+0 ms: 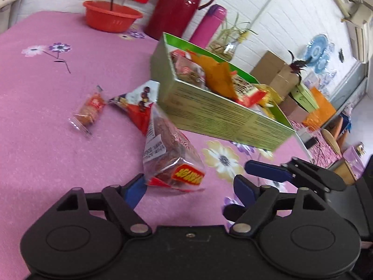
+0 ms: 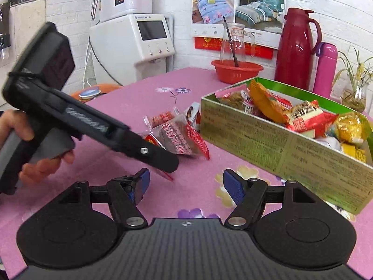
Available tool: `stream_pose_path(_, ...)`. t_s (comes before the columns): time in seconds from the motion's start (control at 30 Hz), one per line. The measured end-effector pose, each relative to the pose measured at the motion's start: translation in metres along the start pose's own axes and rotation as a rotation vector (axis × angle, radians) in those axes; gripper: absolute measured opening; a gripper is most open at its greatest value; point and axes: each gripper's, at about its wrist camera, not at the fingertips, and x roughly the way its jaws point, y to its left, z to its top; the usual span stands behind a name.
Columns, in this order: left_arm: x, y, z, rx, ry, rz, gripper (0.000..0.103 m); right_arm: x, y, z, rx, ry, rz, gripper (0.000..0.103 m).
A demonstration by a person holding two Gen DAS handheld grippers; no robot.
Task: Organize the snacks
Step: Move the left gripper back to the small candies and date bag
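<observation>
left tool [image 1: 187,187]: blue-padded jaws wide apart, gripping nothing; end of clear plastic snack pack with brown cake and red-yellow label [image 1: 171,156] sits between the pads, contact not clear
right tool [image 2: 184,185]: blue pads spread open, empty, only pink cloth between them; in the left wrist view it shows at right [image 1: 263,171]
hand [image 2: 25,144]: person's fingers wrap grey handle of left tool, seen in right wrist view
brown cake pack location: lying on bench, just in front of the green box's near corner, tilted toward left tool
green cardboard box, open top, printed sides [image 2: 268,140]: on bench, right of loose snacks, filled with orange, red and yellow wrapped snacks
small clear wrapper with orange-brown biscuit [image 1: 87,113]: on bench, left of the others, apart from box
red-white chocolate pouch [image 1: 137,103]: on bench beside box wall, touching the cake pack
bench [image 1: 58,140]: pink cloth with flower print
red plastic basin [image 2: 236,70]: far edge of bench, glass jug standing in it
dark red thermos jug [image 2: 296,49]: behind box, pink bottle [image 2: 325,67] just beside it
</observation>
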Motion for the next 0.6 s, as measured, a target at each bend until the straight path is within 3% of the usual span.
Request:
stream_pose_path(0.33,-0.043,0.022,0.022,-0.105,-0.168,0.124,0.090,0.015,0.009,0.011,0.093,0.006,0.063,0.103)
stream_pose_path(0.5,-0.044,0.029,0.034,-0.083,-0.214,0.247,0.089,0.039,0.023,0.031,0.141,-0.018,-0.010,0.103)
stream_pose_path(0.6,-0.034,0.030,0.045,-0.019,-0.234,0.354,0.085,0.056,0.023,0.035,0.177,-0.005,-0.064,0.103)
